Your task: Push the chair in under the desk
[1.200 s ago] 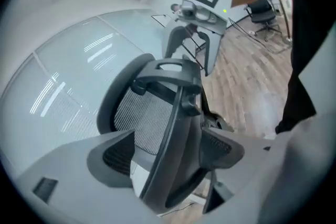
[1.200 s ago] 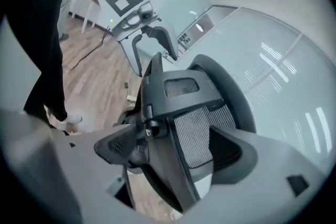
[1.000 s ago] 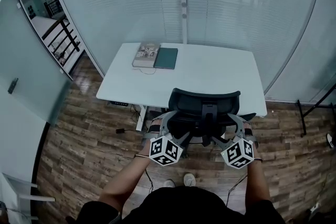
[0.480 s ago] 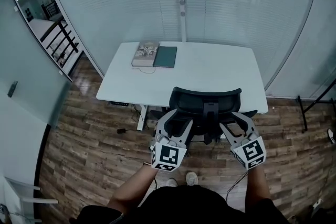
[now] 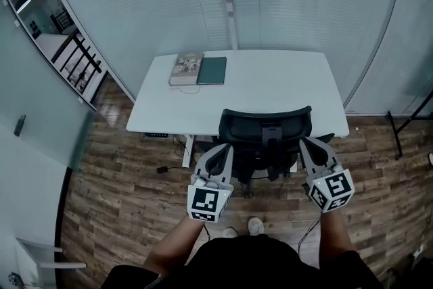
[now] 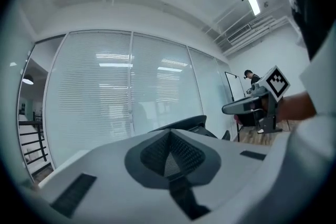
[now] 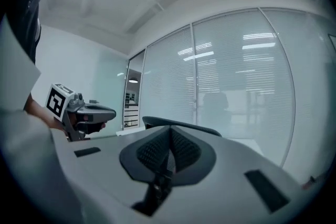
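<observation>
Left tool (image 5: 220,155): jaws pressed together with nothing between them. It sits at the left flank of the chair (image 5: 265,137), below the backrest's top edge. I cannot tell whether it touches the frame.
Right tool (image 5: 311,147): also closed and empty. It sits on the chair's right side, near what looks like the armrest. Contact is just as unclear there.
Chair: it faces the table (image 5: 270,81), with the backrest at the table's near edge, roughly centred and slightly to the right. The seat seems partly tucked under, so I judge only a little travel remains.
Table: white top, with a book (image 5: 187,69) and a dark notebook (image 5: 212,72) touching each other at the far left corner, well away from the chair.
Step in hand: set both closed tools against the backrest and push the chair away from me.
How I do it well: I place the tools at matching height, one on each side of the central spine, on the rigid frame and not on the mesh. I press evenly so the chair rolls straight without swivelling. I push slowly and low enough that the backrest does not just recline.
Watch for: the armrests meeting the table's near edge, and the cable (image 5: 162,168) on the floor to the left catching a castor.
Stop cue: I stop when the backrest reaches the table edge.
</observation>
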